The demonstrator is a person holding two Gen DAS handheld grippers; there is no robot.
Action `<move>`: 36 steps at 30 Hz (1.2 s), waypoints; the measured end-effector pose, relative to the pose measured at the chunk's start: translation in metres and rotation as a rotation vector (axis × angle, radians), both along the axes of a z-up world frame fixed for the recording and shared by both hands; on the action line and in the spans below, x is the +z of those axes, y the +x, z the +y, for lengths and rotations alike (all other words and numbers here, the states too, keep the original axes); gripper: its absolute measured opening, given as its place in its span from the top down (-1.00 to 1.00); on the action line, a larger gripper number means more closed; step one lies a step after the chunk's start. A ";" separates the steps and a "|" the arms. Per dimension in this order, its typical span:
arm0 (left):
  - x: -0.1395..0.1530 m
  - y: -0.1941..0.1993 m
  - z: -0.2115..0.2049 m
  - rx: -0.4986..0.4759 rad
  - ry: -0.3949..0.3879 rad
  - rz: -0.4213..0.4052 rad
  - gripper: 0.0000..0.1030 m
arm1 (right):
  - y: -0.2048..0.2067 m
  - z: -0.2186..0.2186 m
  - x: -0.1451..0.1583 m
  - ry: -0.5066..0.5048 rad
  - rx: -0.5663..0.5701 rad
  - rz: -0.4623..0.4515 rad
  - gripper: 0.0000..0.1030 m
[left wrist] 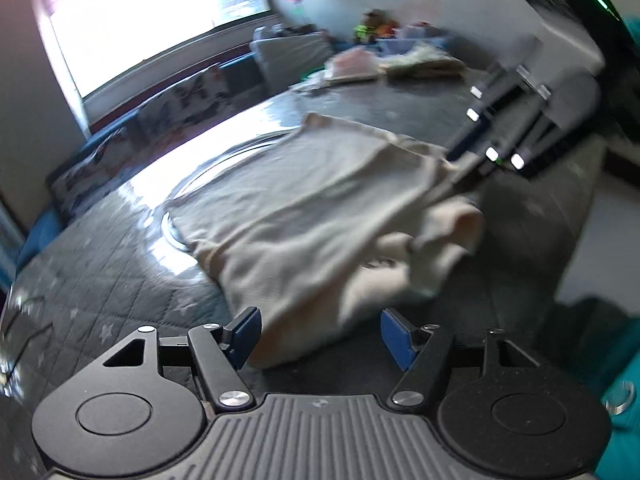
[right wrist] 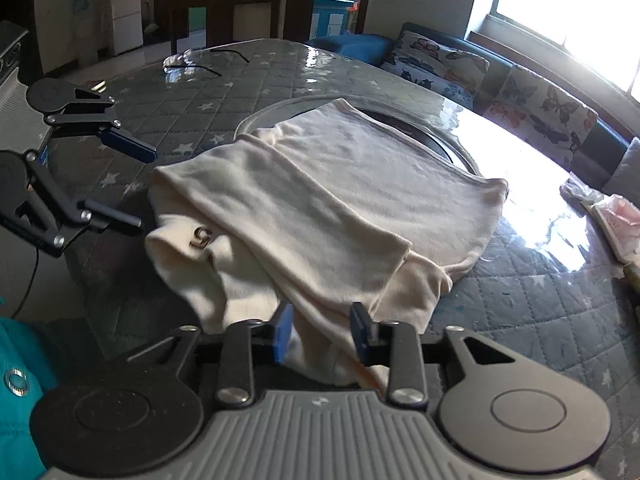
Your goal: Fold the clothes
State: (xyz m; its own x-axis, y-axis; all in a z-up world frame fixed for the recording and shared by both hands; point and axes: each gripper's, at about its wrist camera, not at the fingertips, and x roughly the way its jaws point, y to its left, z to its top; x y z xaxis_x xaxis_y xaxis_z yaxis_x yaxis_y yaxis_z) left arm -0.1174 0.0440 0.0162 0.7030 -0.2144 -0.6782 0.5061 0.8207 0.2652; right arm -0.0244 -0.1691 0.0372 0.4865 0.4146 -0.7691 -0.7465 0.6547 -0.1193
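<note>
Grey quilted star-print table cover [left wrist: 100, 280] under a glossy clear sheet fills the left wrist view, with a bright window [left wrist: 152, 20] up at 11 o'clock and a butterfly-print sofa [left wrist: 168, 116] below it. Smack in the middle lies the cream knit garment [left wrist: 304, 208], partly folded, sitting over a round metal-rimmed inset [left wrist: 224, 160] in the table. The left gripper [left wrist: 320, 338] at 6 o'clock has its blue pads spread wide, with the near edge of the garment between them, but they aren't pinching anything. Over at 2 o'clock the right gripper [left wrist: 460, 164] meets the cloth's far corner; it's pretty blurry. A pile of other folded stuff [left wrist: 392, 66] sits at 1 o'clock.

Right wrist view: same garment [right wrist: 320, 200] dead centre, small metal logo near its 9 o'clock edge. The right gripper [right wrist: 322, 334] at 6 o'clock has cloth bunched between its pads, jaws partly closed, though I honestly cannot tell if it's a real grip. The left gripper [right wrist: 138, 188] hangs at 9 o'clock, fingers wide apart, just beside the garment. There's a white fridge [right wrist: 127, 8] at 11 o'clock.
</note>
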 end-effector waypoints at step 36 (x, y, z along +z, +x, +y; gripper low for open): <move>0.005 0.045 -0.008 -0.036 -0.135 -0.038 0.52 | -0.006 0.021 -0.024 -0.037 0.180 -0.136 0.36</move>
